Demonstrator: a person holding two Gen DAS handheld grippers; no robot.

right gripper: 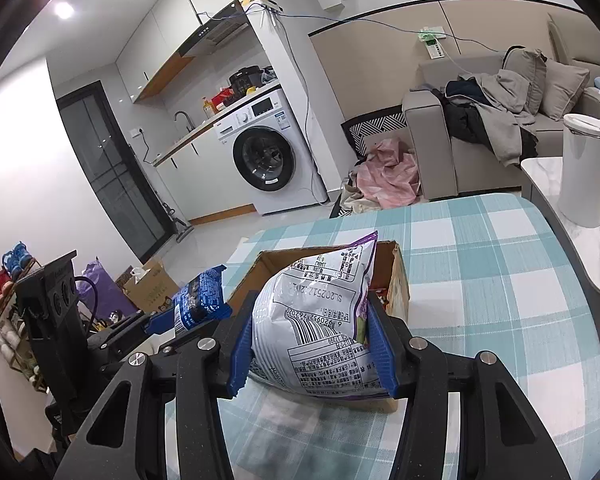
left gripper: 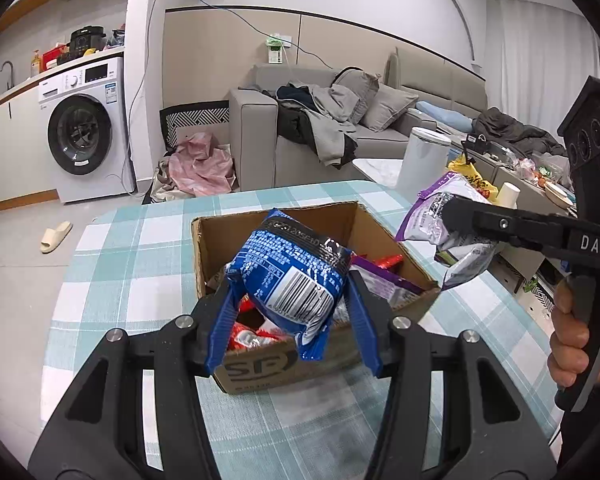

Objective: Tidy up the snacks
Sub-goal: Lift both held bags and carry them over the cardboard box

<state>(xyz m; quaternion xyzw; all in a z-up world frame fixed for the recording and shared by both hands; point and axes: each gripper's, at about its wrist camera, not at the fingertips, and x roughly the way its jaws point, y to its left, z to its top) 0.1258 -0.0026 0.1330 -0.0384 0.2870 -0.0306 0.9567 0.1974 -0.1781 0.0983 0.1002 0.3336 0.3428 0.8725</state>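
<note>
My left gripper (left gripper: 288, 312) is shut on a blue snack packet (left gripper: 288, 276) with a white barcode panel, held just above a brown cardboard box (left gripper: 260, 368) on the checked tablecloth. Red and purple packets (left gripper: 380, 276) lie inside the box. My right gripper (right gripper: 314, 344) is shut on a white and purple snack bag (right gripper: 320, 320), held over the box (right gripper: 398, 280). In the left wrist view the right gripper (left gripper: 460, 216) holds that bag (left gripper: 432, 216) above the box's right edge. The blue packet (right gripper: 200, 300) shows at the left of the right wrist view.
The table carries a teal and white checked cloth (left gripper: 140, 240). A white cylindrical bin (left gripper: 422, 160) and a cluttered side table (left gripper: 540, 176) stand to the right. A sofa (left gripper: 340, 128) with clothes, a washing machine (left gripper: 84, 132) and a slipper (left gripper: 56, 236) lie beyond.
</note>
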